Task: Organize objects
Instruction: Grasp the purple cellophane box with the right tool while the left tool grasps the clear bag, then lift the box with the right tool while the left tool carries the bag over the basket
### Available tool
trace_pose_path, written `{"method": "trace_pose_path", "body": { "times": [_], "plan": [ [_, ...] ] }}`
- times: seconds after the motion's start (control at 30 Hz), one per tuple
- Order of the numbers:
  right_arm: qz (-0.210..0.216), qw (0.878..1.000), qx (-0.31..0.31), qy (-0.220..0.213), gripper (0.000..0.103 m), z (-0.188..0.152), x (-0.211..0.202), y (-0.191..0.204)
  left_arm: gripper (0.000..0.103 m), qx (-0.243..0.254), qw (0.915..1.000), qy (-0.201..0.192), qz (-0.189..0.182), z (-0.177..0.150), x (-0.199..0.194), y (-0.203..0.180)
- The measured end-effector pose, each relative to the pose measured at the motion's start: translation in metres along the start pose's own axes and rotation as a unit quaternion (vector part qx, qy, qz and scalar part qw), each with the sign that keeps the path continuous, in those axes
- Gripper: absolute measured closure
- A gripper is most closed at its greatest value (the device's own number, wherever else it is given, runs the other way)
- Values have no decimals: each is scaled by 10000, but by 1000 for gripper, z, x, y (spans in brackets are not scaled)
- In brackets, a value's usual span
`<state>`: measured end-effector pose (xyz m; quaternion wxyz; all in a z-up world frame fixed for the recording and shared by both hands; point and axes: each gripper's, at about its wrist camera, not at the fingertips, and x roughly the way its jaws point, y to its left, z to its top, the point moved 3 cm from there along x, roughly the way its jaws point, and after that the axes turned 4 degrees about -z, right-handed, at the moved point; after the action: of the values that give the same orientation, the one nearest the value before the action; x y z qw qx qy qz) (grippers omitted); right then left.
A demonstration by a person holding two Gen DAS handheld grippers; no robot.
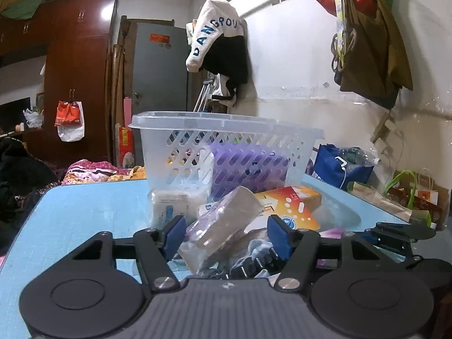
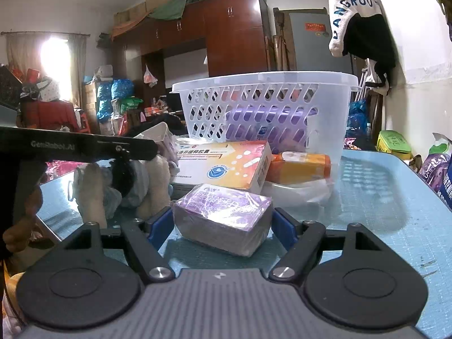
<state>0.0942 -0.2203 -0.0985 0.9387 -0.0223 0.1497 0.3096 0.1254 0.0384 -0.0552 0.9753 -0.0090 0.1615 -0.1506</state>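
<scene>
A clear plastic basket (image 1: pixel 226 141) (image 2: pixel 268 107) stands on the blue table and holds a purple pack (image 2: pixel 265 130). In front lie an orange-white medicine box (image 2: pixel 226 163) (image 1: pixel 291 206), an orange packet (image 2: pixel 299 166) and a cotton pack (image 1: pixel 172 200). My right gripper (image 2: pixel 223 223) has its blue pads at both sides of a purple tissue pack (image 2: pixel 223 214) lying on the table; contact is unclear. My left gripper (image 1: pixel 226 234) is open around a tilted plastic-wrapped pack (image 1: pixel 226 217) above a heap of socks (image 1: pixel 254 257). The left gripper also shows in the right wrist view (image 2: pixel 113 152).
The blue table (image 2: pixel 381 197) ends at the right beside bags (image 2: pixel 440 172) on the floor. A blue bag (image 1: pixel 341 166) and paper bags (image 1: pixel 418 195) stand by the wall. A wardrobe (image 1: pixel 76 70), hanging clothes (image 1: pixel 220 42) and a bed (image 1: pixel 90 169) lie behind.
</scene>
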Motion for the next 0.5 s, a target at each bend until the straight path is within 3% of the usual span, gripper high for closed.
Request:
{"method": "trace_pose_path", "body": {
  "times": [0.07, 0.13, 0.5],
  "plan": [
    [14, 10000, -13, -2, 25, 0, 0, 0, 36, -68, 10000, 24, -44, 0, 2, 1],
    [20, 10000, -16, -20, 26, 0, -1, -1, 45, -87, 9999, -36, -63, 0, -1, 2],
    [32, 9999, -13, -109, 26, 4, -6, -5, 57, 0, 9998, -192, -67, 5, -9, -3]
  ]
}}
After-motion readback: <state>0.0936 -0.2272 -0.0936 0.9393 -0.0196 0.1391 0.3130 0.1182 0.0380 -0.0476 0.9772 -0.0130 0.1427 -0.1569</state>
